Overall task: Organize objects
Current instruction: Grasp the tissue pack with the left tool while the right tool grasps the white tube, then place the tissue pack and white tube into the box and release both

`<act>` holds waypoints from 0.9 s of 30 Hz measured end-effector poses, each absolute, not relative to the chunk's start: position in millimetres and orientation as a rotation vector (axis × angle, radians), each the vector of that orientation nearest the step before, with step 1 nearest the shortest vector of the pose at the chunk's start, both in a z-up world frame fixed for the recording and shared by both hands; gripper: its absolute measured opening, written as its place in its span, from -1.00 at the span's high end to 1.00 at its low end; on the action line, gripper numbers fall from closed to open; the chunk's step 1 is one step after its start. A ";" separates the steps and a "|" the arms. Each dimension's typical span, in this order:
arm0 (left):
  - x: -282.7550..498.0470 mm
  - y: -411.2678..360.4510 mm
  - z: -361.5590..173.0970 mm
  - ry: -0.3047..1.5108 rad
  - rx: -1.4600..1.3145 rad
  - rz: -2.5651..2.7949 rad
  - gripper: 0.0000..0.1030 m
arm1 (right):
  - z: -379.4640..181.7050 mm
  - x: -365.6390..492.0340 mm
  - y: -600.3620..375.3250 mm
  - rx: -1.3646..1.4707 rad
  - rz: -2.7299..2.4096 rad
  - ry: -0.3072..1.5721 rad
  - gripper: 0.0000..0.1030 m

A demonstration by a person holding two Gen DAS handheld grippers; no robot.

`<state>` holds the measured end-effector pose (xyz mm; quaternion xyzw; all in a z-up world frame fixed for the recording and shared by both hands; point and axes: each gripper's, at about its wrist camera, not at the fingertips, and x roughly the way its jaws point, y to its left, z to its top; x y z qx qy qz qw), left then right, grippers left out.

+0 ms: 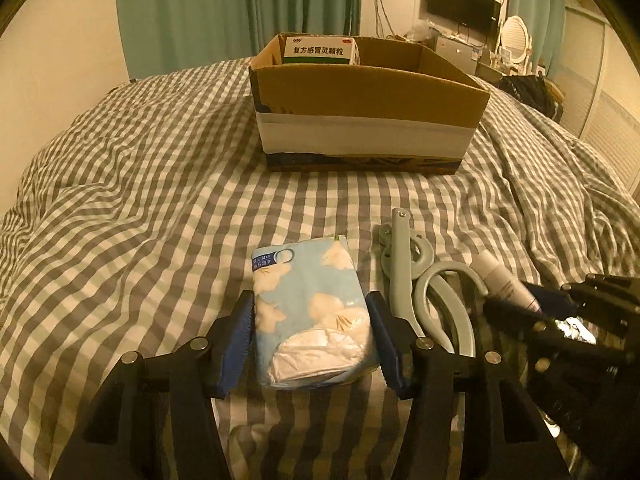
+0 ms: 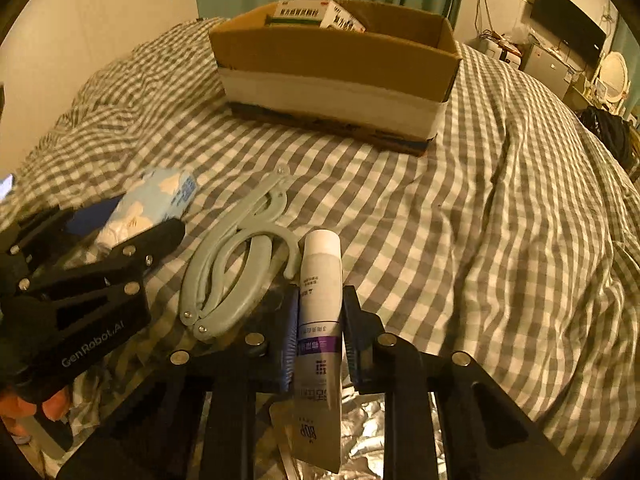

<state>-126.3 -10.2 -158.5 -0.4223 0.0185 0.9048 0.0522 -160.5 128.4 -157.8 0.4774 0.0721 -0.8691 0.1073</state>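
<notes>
left wrist cam: low over bed (image 1: 140, 200), faces cardboard box (image 1: 368, 120), tissue pack (image 1: 312, 312) close | right wrist cam: just right of it, same heading, tube (image 2: 320, 304) close | shared: box, bed, folded hanger (image 1: 424, 280), each other's gripper

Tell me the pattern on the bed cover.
Grey-and-white gingham check bed cover, clearest in the left wrist view.

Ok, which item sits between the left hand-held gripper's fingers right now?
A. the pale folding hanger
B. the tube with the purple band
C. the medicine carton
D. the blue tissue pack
D: in the left wrist view the blue tissue pack lies between the fingers of the left hand-held gripper, with the pale folding hanger lying beside it on the checked bedspread.
</notes>
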 end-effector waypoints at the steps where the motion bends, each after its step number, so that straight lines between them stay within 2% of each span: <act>1: -124.9 -10.7 -157.5 0.049 -1.285 2.750 -0.10 | -155.3 -159.3 130.1 1.397 -2.561 0.206 0.62; 10: -104.0 -3.8 -131.3 0.026 -1.251 2.775 -0.10 | -115.7 -138.9 143.6 1.262 -2.600 0.131 0.62; 20: -94.5 22.1 -74.9 0.061 -1.117 2.797 -0.10 | -48.2 -126.1 161.1 1.039 -2.634 0.053 0.62; 27: -112.9 38.0 -28.5 0.099 -0.995 2.812 -0.10 | 0.0 -142.3 175.1 0.900 -2.697 0.094 0.62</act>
